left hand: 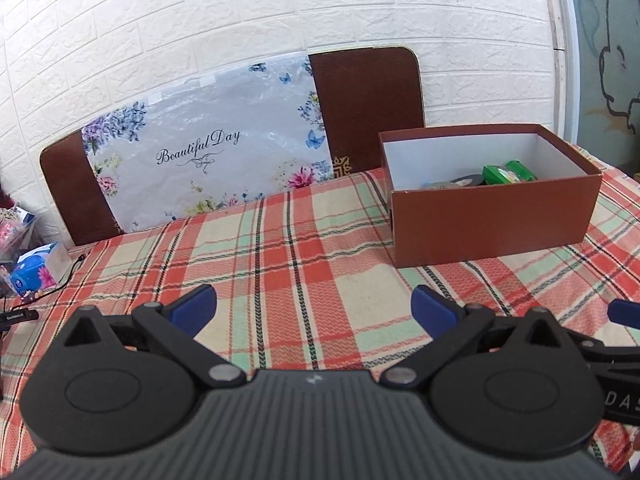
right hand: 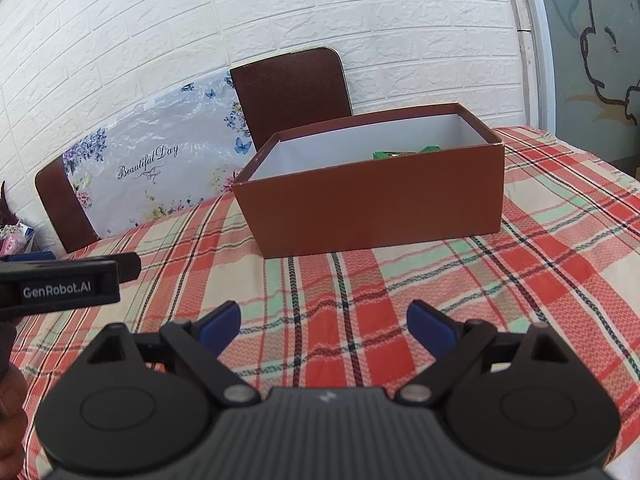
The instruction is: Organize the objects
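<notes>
An open brown box [left hand: 496,224] with white inner walls stands on the plaid tablecloth [left hand: 280,256]. Inside it I see a green packet [left hand: 508,174] and a dark roll of tape [left hand: 466,181]. In the right wrist view the box [right hand: 372,208] stands straight ahead with a green item [right hand: 404,153] just showing over its rim. My left gripper [left hand: 314,308] is open and empty, low over the cloth, left of the box. My right gripper [right hand: 323,322] is open and empty, in front of the box. The left gripper's body [right hand: 60,284] shows at the right view's left edge.
A floral "Beautiful Day" bag [left hand: 208,148] leans on a brown board [left hand: 368,108] against the white brick wall. A blue tissue pack [left hand: 36,268], a black cable [left hand: 60,284] and clutter lie at the far left. The table's right edge [right hand: 600,160] is beyond the box.
</notes>
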`<state>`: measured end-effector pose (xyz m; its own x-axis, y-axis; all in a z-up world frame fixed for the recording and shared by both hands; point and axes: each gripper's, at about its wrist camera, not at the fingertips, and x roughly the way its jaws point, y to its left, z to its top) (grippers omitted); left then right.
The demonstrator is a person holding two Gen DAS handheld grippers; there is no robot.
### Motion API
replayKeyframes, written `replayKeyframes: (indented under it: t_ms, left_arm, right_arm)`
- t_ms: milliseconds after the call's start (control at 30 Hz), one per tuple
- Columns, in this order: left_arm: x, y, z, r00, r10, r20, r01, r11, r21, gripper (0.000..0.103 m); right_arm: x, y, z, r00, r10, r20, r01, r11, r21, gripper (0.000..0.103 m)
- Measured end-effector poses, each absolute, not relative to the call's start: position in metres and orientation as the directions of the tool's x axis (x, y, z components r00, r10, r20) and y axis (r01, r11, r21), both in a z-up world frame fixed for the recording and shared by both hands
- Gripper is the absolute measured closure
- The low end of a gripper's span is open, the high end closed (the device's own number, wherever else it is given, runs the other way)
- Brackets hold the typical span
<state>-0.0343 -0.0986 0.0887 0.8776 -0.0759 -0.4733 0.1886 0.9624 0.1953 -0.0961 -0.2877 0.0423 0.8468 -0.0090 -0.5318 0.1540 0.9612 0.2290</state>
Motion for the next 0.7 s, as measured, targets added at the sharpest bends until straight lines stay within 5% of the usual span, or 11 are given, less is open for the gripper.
replayKeyframes:
  t_ms: [700]
  left_arm:
    - [-0.034,-0.108,0.078,0.851,-0.058,-0.522,0.2,0.954,0.222,0.0]
  right_arm:
    - [-0.095,-0.293,0.034,0.835,-0.001,-0.55,0.16,0.957,0.241,0.009]
